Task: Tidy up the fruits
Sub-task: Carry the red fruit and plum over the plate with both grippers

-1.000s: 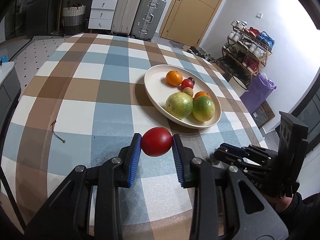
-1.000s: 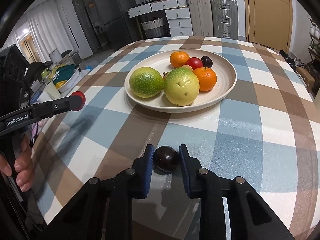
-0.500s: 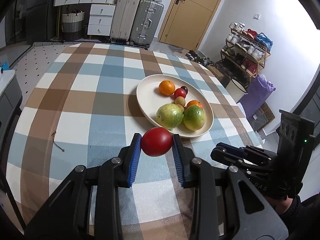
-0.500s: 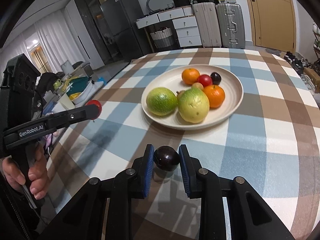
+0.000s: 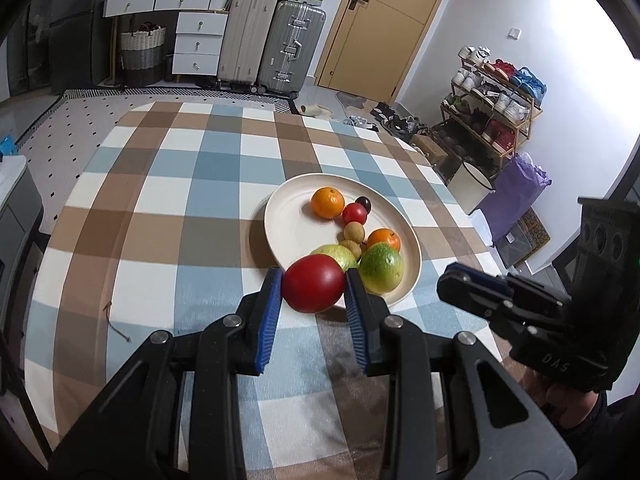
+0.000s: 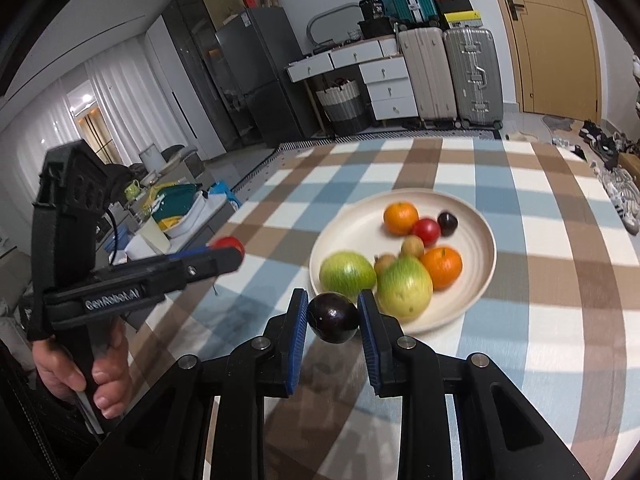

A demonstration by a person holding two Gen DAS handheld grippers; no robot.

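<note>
Left wrist view: the left gripper (image 5: 314,294) has its jaws clamped on a red tomato (image 5: 313,289), held clear above the checked desk (image 5: 168,200), just short of the near rim of the cream plate (image 5: 288,216). The plate already carries two oranges, two green fruits, a small red one, a dark one and some little brown ones. The right gripper (image 5: 472,292) shows at the right edge, beside the plate.

Right wrist view: the right gripper (image 6: 333,320) is clamped on a dark plum (image 6: 333,317), also off the cloth, at the plate's (image 6: 486,248) near edge. The person's hand (image 6: 92,376) grips the left tool's handle, well apart to the left.

By the look of it, this is the carry: both fruits are up and bound for the plate. Next comes a reach forward over the rim, lowering into a bare patch. The near side is crowded by the green fruits; the plate's far-left floor lies open, and the desk around it gives plenty of room.
</note>
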